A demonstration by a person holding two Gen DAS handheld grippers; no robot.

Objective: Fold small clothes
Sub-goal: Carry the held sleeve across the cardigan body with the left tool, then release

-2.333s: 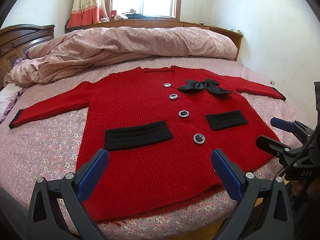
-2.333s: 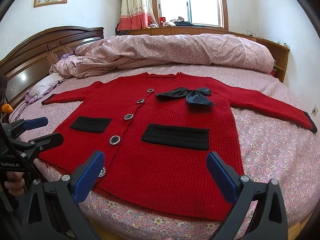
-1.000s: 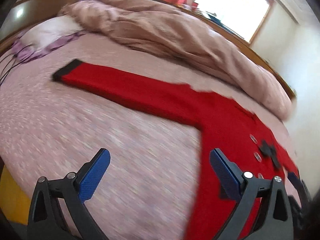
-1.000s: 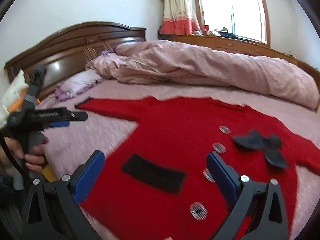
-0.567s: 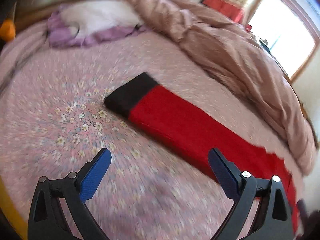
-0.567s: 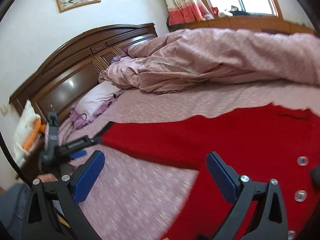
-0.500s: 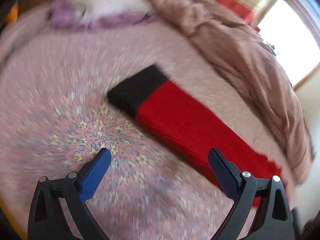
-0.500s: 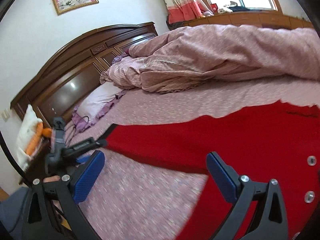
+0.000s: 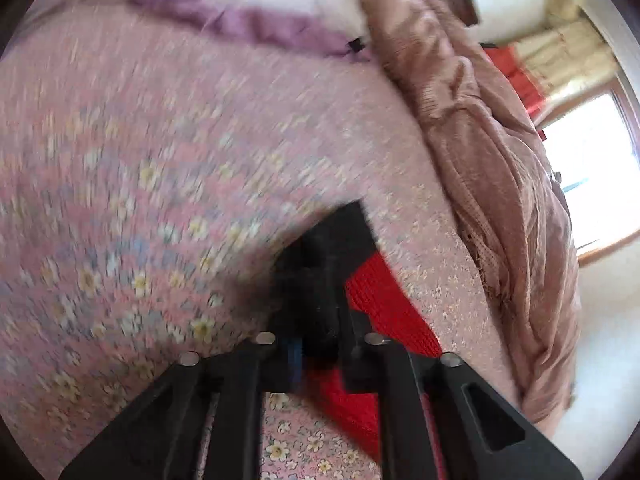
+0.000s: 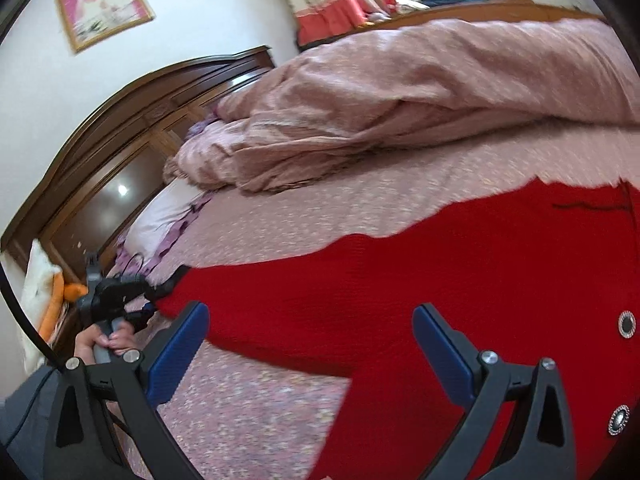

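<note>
The red cardigan (image 10: pixel 460 300) lies flat on the floral bedsheet (image 9: pixel 140 160), one sleeve stretched out to the side, and its black cuff (image 9: pixel 340 240) sits right between the tips of the left gripper (image 9: pixel 316 344), whose jaws have just been closing and now pinch it, likely to carry the sleeve across the body. The right gripper (image 10: pixel 308 344) hovers wide open over the sleeve's upper end, holding nothing, ready to steady the fold. Beyond both, the rumpled duvet (image 10: pixel 400 100) is heaped.

light: bright daylight, window (image 9: pixel 596 168) overexposed | blur: heavy motion smear, left view | edges: fisheye-bent, dark-vignetted
</note>
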